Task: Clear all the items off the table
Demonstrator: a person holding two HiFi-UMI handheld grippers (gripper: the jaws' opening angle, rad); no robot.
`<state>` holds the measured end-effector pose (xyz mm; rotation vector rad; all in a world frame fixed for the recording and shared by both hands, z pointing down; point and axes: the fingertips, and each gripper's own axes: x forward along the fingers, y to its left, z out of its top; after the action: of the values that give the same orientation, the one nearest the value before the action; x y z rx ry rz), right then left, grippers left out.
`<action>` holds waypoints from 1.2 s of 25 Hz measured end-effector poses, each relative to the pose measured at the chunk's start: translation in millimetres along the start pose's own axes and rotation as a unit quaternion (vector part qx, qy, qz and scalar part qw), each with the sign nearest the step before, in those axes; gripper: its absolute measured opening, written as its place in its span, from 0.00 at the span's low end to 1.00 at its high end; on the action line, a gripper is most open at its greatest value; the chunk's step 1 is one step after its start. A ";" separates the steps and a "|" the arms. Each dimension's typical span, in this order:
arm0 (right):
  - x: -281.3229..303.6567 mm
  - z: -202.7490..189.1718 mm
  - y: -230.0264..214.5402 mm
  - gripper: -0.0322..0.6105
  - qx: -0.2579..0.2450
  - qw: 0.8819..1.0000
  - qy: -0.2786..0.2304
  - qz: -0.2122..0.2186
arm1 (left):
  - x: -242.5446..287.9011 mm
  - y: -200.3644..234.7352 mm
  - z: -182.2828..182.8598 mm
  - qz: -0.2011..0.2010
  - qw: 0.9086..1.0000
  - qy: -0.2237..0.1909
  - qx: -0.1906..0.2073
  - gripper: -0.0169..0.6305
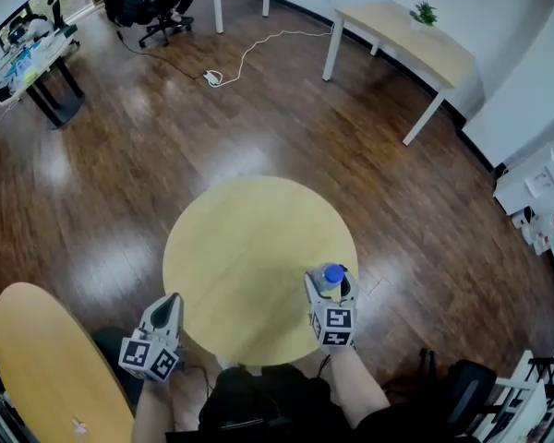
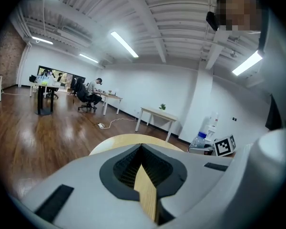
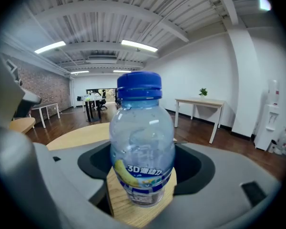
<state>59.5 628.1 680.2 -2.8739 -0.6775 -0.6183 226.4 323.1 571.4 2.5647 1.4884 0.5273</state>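
A clear plastic bottle [image 1: 331,275] with a blue cap and a blue-and-yellow label stands upright at the near right of the round wooden table [image 1: 249,247]. My right gripper [image 1: 331,286] is shut on the bottle [image 3: 142,147], its dark pads against both sides of the body, and the base hangs low over the tabletop [image 3: 76,135]. My left gripper [image 1: 171,303] hovers at the table's near left edge, shut with nothing between its tips [image 2: 142,148]. From the left gripper view the bottle [image 2: 201,140] shows to the right, beside the right gripper's marker cube [image 2: 224,146].
An oval wooden table [image 1: 46,358] sits at the lower left. On the dark wood floor a white cable [image 1: 249,53] runs toward a light desk [image 1: 406,35] carrying a small plant. A black stand [image 1: 46,81] is far left and white shelving [image 1: 535,192] far right.
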 end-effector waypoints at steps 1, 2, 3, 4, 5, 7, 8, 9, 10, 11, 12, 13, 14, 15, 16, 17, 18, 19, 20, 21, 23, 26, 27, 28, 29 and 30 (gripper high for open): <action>-0.1 -2.3 1.4 0.63 0.001 1.000 -0.004 0.001 | -0.4 2.0 -4.5 0.003 1.000 0.005 -0.004 0.01; -1.5 -2.0 2.6 0.63 0.003 1.000 -0.009 0.002 | -0.6 2.8 -8.4 0.004 1.000 0.009 -0.007 0.01; -2.8 0.2 3.4 0.63 0.002 1.000 -0.014 0.005 | 0.0 2.1 -11.6 0.004 1.000 0.014 -0.009 0.01; -3.0 3.3 3.6 0.63 -0.001 1.000 -0.019 0.009 | 1.8 0.0 -14.1 0.002 1.000 0.018 -0.010 0.01; -2.6 6.1 3.2 0.63 -0.004 1.000 -0.022 0.012 | 4.6 -3.5 -16.4 -0.001 1.000 0.021 -0.010 0.01; -3.5 6.5 2.4 0.63 -0.008 1.000 -0.024 0.019 | 9.2 -12.6 -21.9 -0.006 1.000 0.027 -0.014 0.01; -5.0 4.6 2.5 0.63 -0.007 0.999 -0.023 0.022 | 10.7 -17.2 -24.5 -0.008 0.999 0.031 -0.017 0.01; -6.4 2.7 2.6 0.63 -0.007 0.999 -0.021 0.025 | 12.4 -21.6 -26.1 -0.010 0.999 0.034 -0.019 0.01; -7.2 1.6 3.0 0.63 -0.006 0.999 -0.019 0.027 | 14.5 -26.2 -26.5 -0.013 0.999 0.037 -0.018 0.01; -7.4 1.1 3.6 0.63 -0.006 0.999 -0.016 0.030 | 16.8 -31.0 -26.0 -0.017 0.999 0.041 -0.013 0.01; -6.9 0.8 4.6 0.63 -0.006 0.999 -0.012 0.032 | 19.1 -35.9 -25.0 -0.022 0.999 0.044 -0.005 0.01; -5.9 0.6 5.7 0.63 -0.007 0.999 -0.007 0.035 | 21.1 -40.7 -23.3 -0.029 0.998 0.047 0.004 0.01; -4.4 -0.1 6.8 0.63 -0.007 0.999 -0.002 0.040 | 22.8 -45.3 -21.3 -0.036 0.998 0.047 0.010 0.01; -3.2 -1.5 7.5 0.63 -0.006 0.999 0.003 0.046 | 23.7 -49.8 -19.5 -0.045 0.998 0.046 0.011 0.01; -2.8 -3.4 7.6 0.64 -0.004 0.999 0.006 0.053 | 23.7 -54.1 -18.3 -0.055 0.998 0.042 0.008 0.01; -3.5 -4.6 6.9 0.69 -0.001 0.998 0.007 0.058 | 23.0 -58.0 -17.2 -0.064 0.997 0.038 0.003 0.01; -5.1 -4.1 5.7 0.71 0.001 0.998 0.006 0.059 | 21.9 -60.9 -15.3 -0.072 0.997 0.033 -0.001 0.01; -7.3 -1.4 4.9 0.71 0.001 0.998 0.004 0.059 | 20.5 -62.4 -11.8 -0.076 0.997 0.030 -0.003 0.01; -9.8 3.2 4.9 0.71 0.002 0.998 0.001 0.057 | 18.7 -62.3 -7.0 -0.077 0.997 0.026 -0.003 0.01; -12.1 9.0 5.8 0.71 0.003 0.998 -0.002 0.056 | 16.7 -61.0 -1.6 -0.076 0.997 0.023 -0.001 0.01; -17.3 19.9 8.6 0.71 0.005 0.998 -0.010 0.057 | 12.9 -57.1 7.3 -0.073 0.997 0.011 -0.002 0.01; -28.6 33.3 12.1 0.71 -0.004 0.998 -0.027 0.059 | 9.3 -54.5 13.5 -0.072 0.997 -0.008 -0.006 0.01; -32.4 37.0 11.9 0.71 -0.008 0.998 -0.032 0.058 | 9.0 -54.9 14.0 -0.074 0.997 -0.012 -0.006 0.01; -36.4 40.6 11.1 0.71 -0.010 0.998 -0.038 0.055 | 8.6 -55.9 14.1 -0.079 0.997 -0.015 -0.005 0.01; -40.9 44.5 10.3 0.71 -0.010 0.998 -0.043 0.051 | 7.6 -57.1 14.5 -0.084 0.996 -0.018 -0.003 0.01; -46.2 49.3 9.7 0.71 -0.009 0.998 -0.050 0.047 | 5.8 -57.7 16.0 -0.090 0.996 -0.021 -0.001 0.01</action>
<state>44.0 611.3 615.9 -2.9498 -0.5482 -0.4728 187.8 358.3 541.5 2.3928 1.6800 0.4487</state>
